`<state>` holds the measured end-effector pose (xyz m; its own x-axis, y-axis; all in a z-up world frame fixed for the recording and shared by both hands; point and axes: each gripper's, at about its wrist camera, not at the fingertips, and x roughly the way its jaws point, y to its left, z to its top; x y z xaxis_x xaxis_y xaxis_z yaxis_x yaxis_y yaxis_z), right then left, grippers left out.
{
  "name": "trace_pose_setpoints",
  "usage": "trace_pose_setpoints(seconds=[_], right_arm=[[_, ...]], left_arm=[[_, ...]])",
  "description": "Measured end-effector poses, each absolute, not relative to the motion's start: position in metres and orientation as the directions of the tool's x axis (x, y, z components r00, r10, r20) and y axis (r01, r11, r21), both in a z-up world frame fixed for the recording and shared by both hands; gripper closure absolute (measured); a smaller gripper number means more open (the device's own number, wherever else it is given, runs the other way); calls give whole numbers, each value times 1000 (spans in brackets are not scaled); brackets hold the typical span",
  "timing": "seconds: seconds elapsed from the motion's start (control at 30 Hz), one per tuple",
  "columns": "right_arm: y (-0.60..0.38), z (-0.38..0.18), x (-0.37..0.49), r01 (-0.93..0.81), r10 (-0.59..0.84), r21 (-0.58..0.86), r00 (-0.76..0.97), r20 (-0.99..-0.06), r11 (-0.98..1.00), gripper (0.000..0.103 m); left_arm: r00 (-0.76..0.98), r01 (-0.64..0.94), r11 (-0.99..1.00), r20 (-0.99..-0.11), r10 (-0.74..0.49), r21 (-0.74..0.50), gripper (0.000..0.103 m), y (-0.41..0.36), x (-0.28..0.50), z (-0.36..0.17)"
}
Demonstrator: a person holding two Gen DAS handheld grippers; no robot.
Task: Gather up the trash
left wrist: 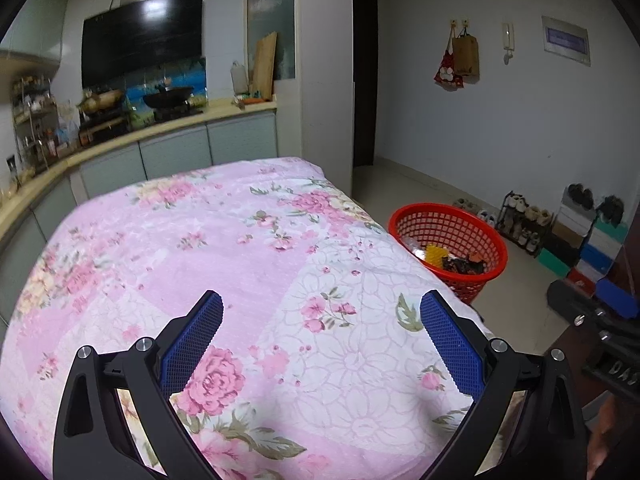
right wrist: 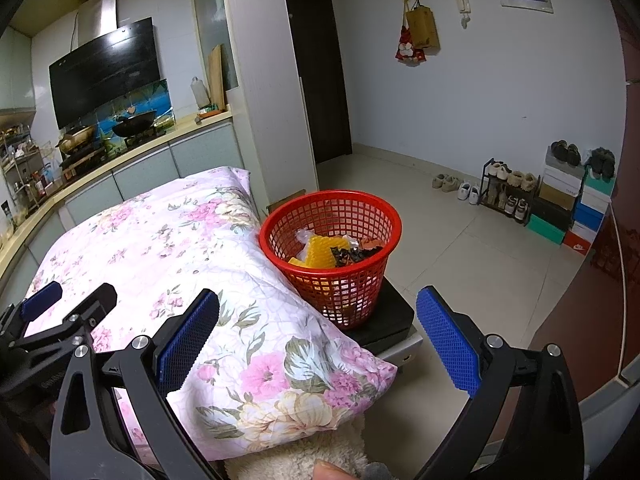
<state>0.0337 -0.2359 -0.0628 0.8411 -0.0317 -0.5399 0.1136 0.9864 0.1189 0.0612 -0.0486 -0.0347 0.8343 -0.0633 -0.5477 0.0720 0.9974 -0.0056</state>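
Holding nothing, two hand-held grippers [left wrist: 321,316] [right wrist: 318,314] gape near one red basket [right wrist: 332,252].

Soft, even indoor light fills both views, with faint shadows. Fisheye curvature bends the edges, corners vignette black. Left view slightly blurred.

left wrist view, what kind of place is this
Likely a small home, kitchen opening onto an entry area: a range hood over a wok on the counter, a shoe rack by the wall, a red trash basket beside the floral-covered surface.
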Motion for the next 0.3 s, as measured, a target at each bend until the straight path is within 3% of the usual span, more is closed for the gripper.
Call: trace_pose_setpoints(seconds=[0.17,0.3], right_arm=[[-211,-71,31,44,22,107,838,-545,993,7],[-153,-100,12,-110,130,70,848,-515,991,7]], left_arm=[[842,35,999,-538,-32,-5,7,-26,58,-24],[863,-69,996,-505,32,-53,7,15,50,-10]])
